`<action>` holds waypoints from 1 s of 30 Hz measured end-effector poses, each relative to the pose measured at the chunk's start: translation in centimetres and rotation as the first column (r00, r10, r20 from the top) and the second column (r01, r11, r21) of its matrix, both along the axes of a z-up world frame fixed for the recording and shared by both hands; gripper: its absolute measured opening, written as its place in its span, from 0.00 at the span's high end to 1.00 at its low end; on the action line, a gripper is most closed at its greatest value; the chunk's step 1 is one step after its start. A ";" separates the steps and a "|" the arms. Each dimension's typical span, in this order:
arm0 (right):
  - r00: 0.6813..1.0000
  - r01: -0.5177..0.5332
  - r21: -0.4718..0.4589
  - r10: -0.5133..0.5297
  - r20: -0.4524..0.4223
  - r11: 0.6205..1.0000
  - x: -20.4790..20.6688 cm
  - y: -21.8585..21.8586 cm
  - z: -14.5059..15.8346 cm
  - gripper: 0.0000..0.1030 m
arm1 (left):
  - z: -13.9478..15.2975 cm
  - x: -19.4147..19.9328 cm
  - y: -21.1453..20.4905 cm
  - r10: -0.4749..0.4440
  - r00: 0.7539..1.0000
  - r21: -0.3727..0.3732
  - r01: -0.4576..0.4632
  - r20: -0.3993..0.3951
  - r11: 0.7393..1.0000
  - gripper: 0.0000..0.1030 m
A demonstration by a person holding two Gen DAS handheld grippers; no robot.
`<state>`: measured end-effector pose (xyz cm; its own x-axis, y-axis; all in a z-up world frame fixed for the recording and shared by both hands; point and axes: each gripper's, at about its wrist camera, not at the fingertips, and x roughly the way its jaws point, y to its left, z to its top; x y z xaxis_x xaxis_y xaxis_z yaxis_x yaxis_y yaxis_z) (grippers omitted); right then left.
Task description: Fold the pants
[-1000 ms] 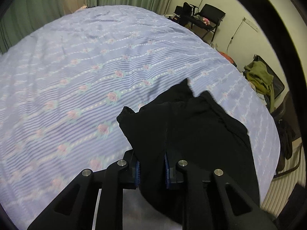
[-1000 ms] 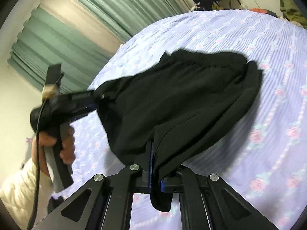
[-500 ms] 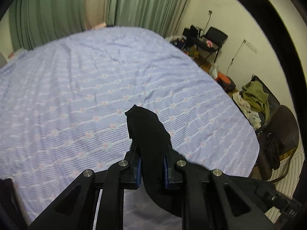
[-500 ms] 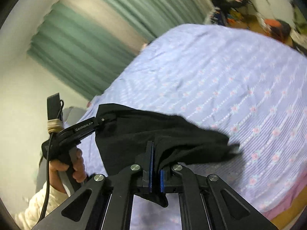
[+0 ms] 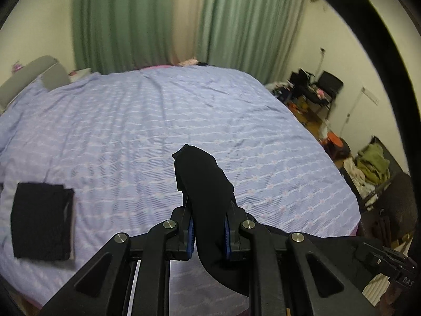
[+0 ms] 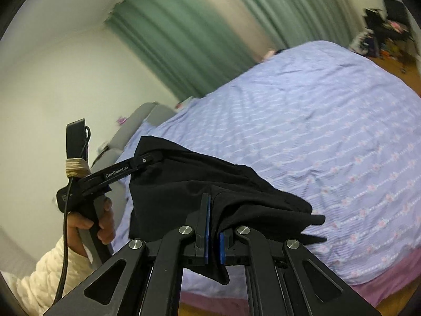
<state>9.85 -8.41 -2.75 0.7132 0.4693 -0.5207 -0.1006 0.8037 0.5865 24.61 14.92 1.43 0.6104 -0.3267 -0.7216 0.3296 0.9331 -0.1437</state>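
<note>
Black pants (image 6: 205, 184) hang in the air above the bed (image 6: 329, 137), stretched between both grippers. My right gripper (image 6: 213, 239) is shut on one edge of the cloth. In that same view the left gripper (image 6: 147, 159), held by a hand in a white sleeve, pinches the far corner. From the left wrist view, my left gripper (image 5: 209, 233) is shut on a bunched fold of the black pants (image 5: 204, 181), which stick up past the pads and trail down below the fingers.
A folded black garment (image 5: 42, 221) lies on the lilac flowered bedspread (image 5: 158, 121) at the left. Green curtains (image 5: 136, 21) hang behind the bed. Chairs (image 5: 329, 84) and a clothes pile (image 5: 371, 166) stand along the right wall beside the bed's edge.
Both grippers have risen with the pants, lifting them off the bedspread. The cloth, spread wide on the bed before, now hangs bunched, and the folded garment has come into the left wrist view.
</note>
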 end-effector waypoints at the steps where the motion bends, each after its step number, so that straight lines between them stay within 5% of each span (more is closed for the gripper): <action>1: 1.000 -0.022 -0.001 0.022 0.003 1.000 -0.3 0.8 0.3 0.94 | 0.2 -0.8 1.1 0.011 1.000 -0.008 -0.011 0.003 1.000 0.83; 11: 0.990 -0.132 -0.054 0.135 0.039 0.990 -0.6 11.7 2.0 0.94 | 1.6 -4.6 14.1 0.050 0.997 -0.067 -0.046 0.060 0.997 0.83; 21: 0.999 -0.017 -0.006 0.017 -0.045 1.000 0.1 26.5 0.8 0.94 | 1.0 -1.3 28.4 -0.034 0.999 -0.110 0.034 -0.003 0.993 0.83; 30: 0.994 -0.108 -0.025 0.108 -0.002 0.994 3.2 33.7 2.1 0.94 | 2.4 2.2 34.9 0.040 0.999 -0.169 -0.042 -0.010 0.985 0.83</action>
